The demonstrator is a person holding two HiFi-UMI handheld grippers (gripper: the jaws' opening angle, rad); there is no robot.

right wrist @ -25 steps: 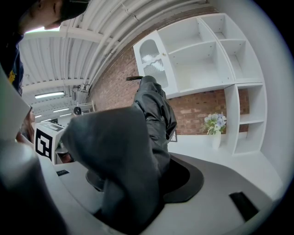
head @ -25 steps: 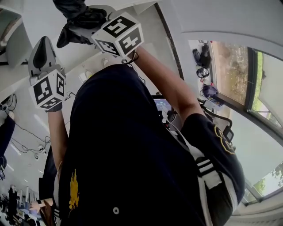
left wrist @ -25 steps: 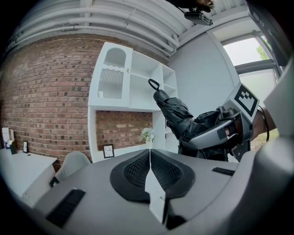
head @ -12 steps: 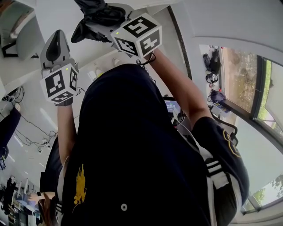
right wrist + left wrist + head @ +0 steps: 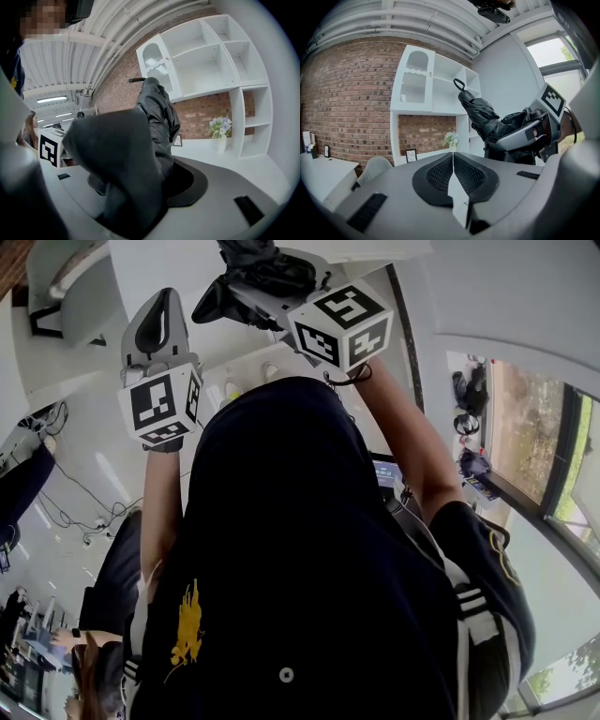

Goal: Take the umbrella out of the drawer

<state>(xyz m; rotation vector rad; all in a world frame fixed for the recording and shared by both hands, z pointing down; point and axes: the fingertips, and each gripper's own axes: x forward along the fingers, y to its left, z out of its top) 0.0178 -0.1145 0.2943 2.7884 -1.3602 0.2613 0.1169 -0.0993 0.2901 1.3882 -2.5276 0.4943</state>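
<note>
a: head view first. both arms are raised. the right gripper [image 5: 246, 294] carries the folded umbrella [image 5: 272, 273] near the top edge, i'd guess to lift it clear. the left gripper [image 5: 157, 317] is just beside it, carrying nothing.
b: and the left gripper view?
a: its jaws are pressed together on nothing. the umbrella sits off to the right, apart from them, slanting up in front of the white shelf unit [image 5: 436, 79].
b: right gripper view?
a: those jaws pinch the dark fabric, which fills the gap. the umbrella runs up and away from them, loop end farthest. no drawer shows in any view, so it looks already out.
</note>
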